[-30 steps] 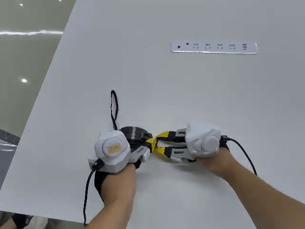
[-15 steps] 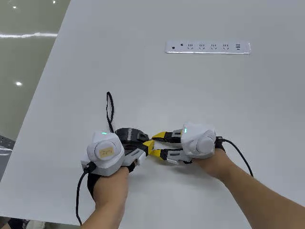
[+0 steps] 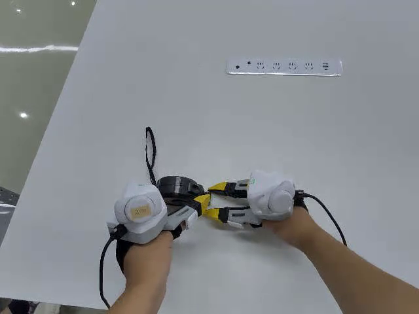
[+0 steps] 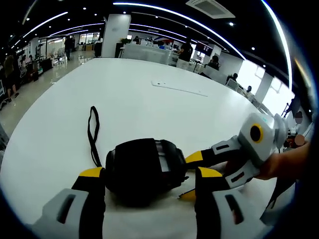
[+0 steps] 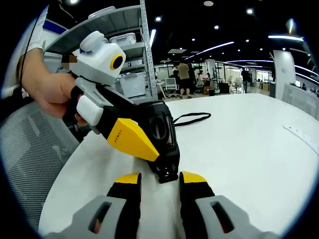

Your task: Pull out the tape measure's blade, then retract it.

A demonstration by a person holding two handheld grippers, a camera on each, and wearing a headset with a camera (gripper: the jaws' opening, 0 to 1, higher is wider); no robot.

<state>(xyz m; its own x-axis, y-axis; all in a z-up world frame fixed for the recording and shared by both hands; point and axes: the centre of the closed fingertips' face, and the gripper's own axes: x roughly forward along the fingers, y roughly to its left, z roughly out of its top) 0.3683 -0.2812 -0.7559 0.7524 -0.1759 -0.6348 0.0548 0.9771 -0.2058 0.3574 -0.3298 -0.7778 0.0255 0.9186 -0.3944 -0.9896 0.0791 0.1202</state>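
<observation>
The black tape measure (image 3: pixel 177 186) lies on the white table (image 3: pixel 196 111), and my left gripper (image 3: pixel 191 199) is shut on its case. In the left gripper view the case (image 4: pixel 144 168) sits between the yellow-tipped jaws of the left gripper (image 4: pixel 149 175). The right gripper (image 3: pixel 215 199) faces it from the right, open by a narrow gap. In the right gripper view, the hook end (image 5: pixel 168 175) at the case's lower corner sits between the jaws of the right gripper (image 5: pixel 161 180); I see no contact. No blade is drawn out. The black wrist strap (image 3: pixel 150 149) trails away across the table.
A white power strip (image 3: pixel 283 66) lies far back on the table. The table's left edge (image 3: pixel 62 111) runs close to the left hand, with floor beyond. Cables hang from both grippers toward the near edge. Shelving and a mesh chair (image 5: pixel 35 164) stand behind the left hand.
The head camera has shifted a little. The right gripper's jaws stand slightly further apart than a second ago. The left gripper still holds the tape measure in the same place.
</observation>
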